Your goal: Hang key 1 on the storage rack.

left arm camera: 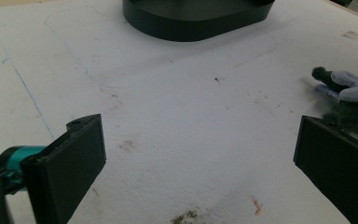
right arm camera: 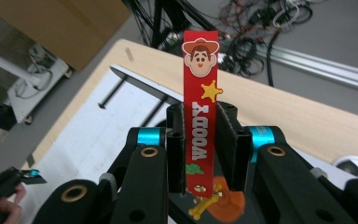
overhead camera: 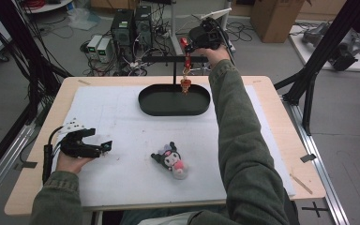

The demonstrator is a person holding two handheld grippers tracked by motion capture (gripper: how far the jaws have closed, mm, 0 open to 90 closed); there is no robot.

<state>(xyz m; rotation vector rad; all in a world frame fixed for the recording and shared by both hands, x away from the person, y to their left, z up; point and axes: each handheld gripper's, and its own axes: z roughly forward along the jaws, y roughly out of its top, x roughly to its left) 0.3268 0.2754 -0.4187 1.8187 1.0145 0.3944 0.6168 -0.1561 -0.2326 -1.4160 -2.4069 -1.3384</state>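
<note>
The red Woody strap [right arm camera: 199, 135] is held upright, its long axis vertical. In the right gripper view the printed face sits at the top end and a yellow metal clasp with an orange charm [right arm camera: 223, 203] hangs from the bottom end. In the high view the strap [overhead camera: 186, 58] and its charm [overhead camera: 185, 84] hang in line over the far rim of the black oval tray [overhead camera: 155, 108], just beside the black stand [overhead camera: 174, 65] whose horizontal bar crosses behind the tray.

The right gripper [right arm camera: 200, 140] is clamped on the strap; its 2 jaws press the flat faces of the strap near mid-length. The right arm reaches across the table to the far side, so the right gripper [overhead camera: 205, 38] is the one at the stand. The bar lies level with or slightly below the gripper, at a right angle to the strap's long axis. The coming move likely turns on that relation: the strap's upper loop has to meet the bar, or the charm has to drop into the tray directly beneath it. Which of the 2 is intended cannot be determined.

The left gripper [overhead camera: 101, 147] rests near the left edge of the white mat [overhead camera: 122, 178], well apart from the tray. Its jaws stand wide apart and hold nothing. A black plush toy [overhead camera: 172, 160] lies on the mat between the 2 arms, nearer to the left gripper, and appears at the right edge of the left gripper view [left arm camera: 349, 95].
</note>
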